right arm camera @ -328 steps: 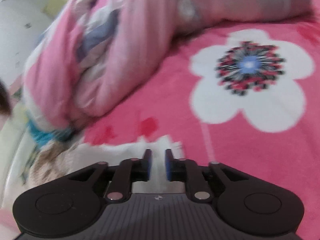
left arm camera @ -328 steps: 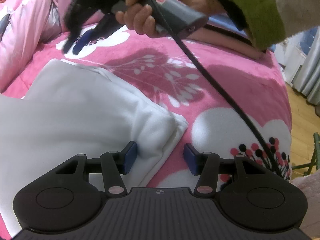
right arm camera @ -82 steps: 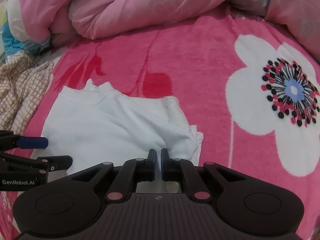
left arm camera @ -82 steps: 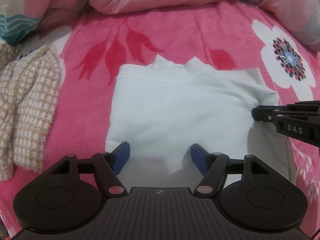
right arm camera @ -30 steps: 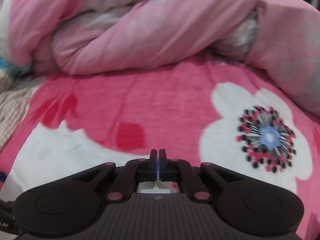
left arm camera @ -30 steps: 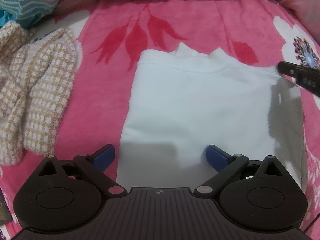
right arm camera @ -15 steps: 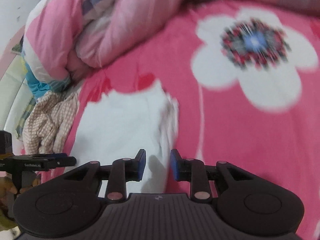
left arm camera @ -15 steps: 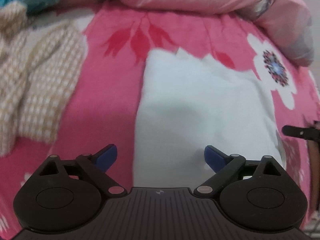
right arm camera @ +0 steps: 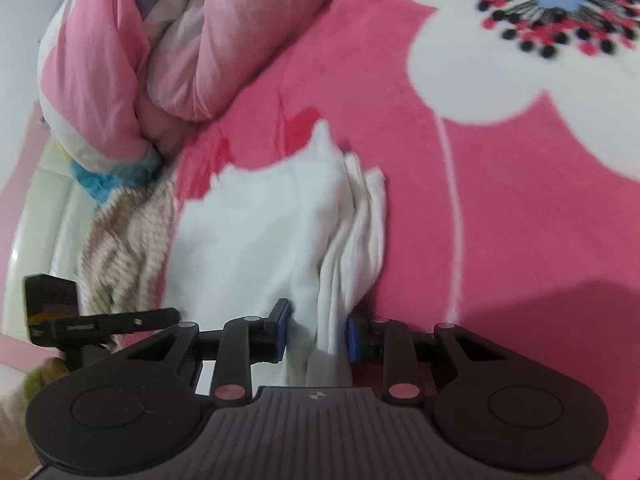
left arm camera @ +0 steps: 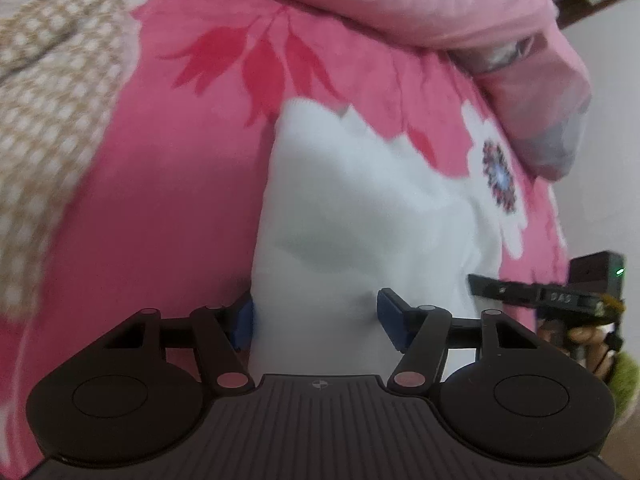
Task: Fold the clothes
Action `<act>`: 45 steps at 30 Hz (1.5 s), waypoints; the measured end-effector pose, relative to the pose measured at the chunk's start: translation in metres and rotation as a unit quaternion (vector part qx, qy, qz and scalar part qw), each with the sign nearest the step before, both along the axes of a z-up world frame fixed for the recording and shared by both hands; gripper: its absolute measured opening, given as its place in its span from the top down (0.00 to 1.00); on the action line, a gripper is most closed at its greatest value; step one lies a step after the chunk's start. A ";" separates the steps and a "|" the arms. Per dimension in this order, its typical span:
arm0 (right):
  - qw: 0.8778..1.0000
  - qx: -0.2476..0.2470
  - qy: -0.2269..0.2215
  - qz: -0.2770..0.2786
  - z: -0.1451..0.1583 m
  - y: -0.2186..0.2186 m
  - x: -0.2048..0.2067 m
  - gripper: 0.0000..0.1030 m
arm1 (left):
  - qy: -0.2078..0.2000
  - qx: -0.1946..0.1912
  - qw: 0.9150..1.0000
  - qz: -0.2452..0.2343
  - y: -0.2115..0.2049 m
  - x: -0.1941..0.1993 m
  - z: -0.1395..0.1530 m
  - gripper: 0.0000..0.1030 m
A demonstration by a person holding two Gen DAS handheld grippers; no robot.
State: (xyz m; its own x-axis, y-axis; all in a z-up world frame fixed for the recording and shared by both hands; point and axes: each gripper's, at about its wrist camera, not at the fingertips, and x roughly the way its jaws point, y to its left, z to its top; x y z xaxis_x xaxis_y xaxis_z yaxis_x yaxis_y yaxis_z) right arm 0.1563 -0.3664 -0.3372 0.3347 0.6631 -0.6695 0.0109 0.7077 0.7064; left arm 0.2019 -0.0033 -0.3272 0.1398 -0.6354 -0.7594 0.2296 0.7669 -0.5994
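white garment point(left arm camera: 360, 208) runs lengthwise up the frame, near edge between both half-open grippers, left gripper point(left arm camera: 316, 316) and right gripper point(right arm camera: 316, 330), neither pinching yet.

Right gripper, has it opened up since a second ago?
Yes. The right gripper, shut a second ago over the pink floral blanket, now stands open with its fingers either side of the white garment's layered edge.

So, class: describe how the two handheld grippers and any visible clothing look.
Both the left gripper and right gripper are black, with ribbed bases, round side discs, pinkish pivot pins and blue jaw pads. The right one carries "DAS" lettering and a green light. A green fuzzy cuff shows.
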 end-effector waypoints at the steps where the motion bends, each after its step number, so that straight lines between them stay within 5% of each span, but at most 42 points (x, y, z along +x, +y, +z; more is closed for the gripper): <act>1: 1.000 0.012 0.003 -0.002 -0.002 -0.001 0.003 0.69 | 0.006 -0.008 1.000 0.003 0.001 0.003 -0.001 0.39; 11: 0.992 0.104 0.028 -0.058 -0.010 -0.042 -0.017 0.65 | 0.050 -0.063 0.996 0.030 0.013 0.019 -0.012 0.41; 22: 0.991 0.129 -0.001 -0.031 -0.028 -0.011 0.034 0.65 | 0.021 -0.049 0.997 0.053 -0.007 0.028 -0.011 0.36; 26: 0.994 0.106 -0.015 -0.026 -0.022 -0.006 0.032 0.72 | -0.003 -0.029 0.998 0.054 -0.013 0.025 -0.007 0.62; 30: 0.998 0.036 -0.057 -0.001 0.008 0.009 0.024 0.76 | -0.022 -0.023 0.998 0.054 -0.007 0.015 0.007 0.81; 36: 0.989 -0.038 -0.138 0.045 0.069 0.033 0.003 0.76 | -0.079 -0.005 0.995 0.053 -0.011 -0.012 0.049 0.86; 45: 0.978 -0.056 -0.198 0.043 0.139 0.034 -0.054 0.77 | -0.150 0.017 0.985 0.086 -0.012 -0.095 0.142 0.86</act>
State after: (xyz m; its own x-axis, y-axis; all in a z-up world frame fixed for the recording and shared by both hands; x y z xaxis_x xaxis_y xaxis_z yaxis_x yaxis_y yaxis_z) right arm 0.1020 -0.3326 -0.1987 0.5288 0.6297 -0.5691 -0.3110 0.7676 0.5604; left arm 0.1073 -0.0148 -0.1850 0.4644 -0.5575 -0.6882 0.2574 0.8284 -0.4974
